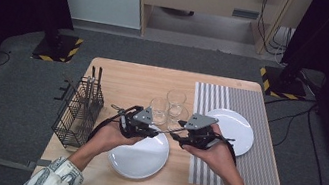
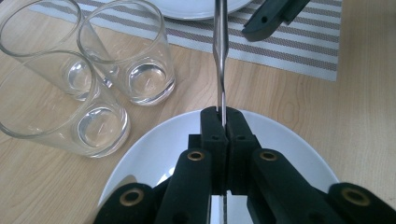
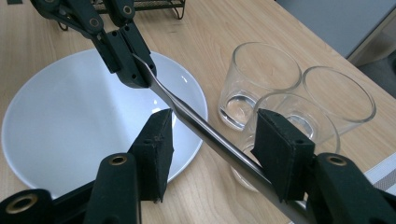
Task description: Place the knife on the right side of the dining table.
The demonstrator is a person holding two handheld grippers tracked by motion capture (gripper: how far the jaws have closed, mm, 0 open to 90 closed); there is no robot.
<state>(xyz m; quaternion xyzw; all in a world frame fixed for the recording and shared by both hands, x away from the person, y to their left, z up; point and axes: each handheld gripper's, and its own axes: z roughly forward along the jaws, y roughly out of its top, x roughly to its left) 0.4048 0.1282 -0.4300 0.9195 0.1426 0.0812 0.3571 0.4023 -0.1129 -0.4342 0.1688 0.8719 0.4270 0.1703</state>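
A slim metal utensil (image 2: pixel 219 56) is clamped at its narrow part by my left gripper (image 2: pixel 223 116), which is shut on it above the near white plate (image 2: pixel 154 149). Its wider handle (image 3: pixel 196 123) runs out between the jaws of my right gripper (image 3: pixel 217 128), which stand apart around it; the handle lies against the right-hand pad (image 3: pixel 280 154), and a gap shows at the other pad. In the high view my left gripper (image 1: pixel 158 132) and right gripper (image 1: pixel 180 131) face each other over the plate's far edge, with the utensil (image 1: pixel 170 131) bridging them. Which kind of utensil it is stays hidden.
Three empty glasses (image 1: pixel 170 106) stand bunched just behind the grippers. A second white plate (image 1: pixel 237 130) lies on the striped placemat (image 1: pixel 260 113) at the right. A black wire cutlery rack (image 1: pixel 79 111) holding utensils stands at the table's left edge.
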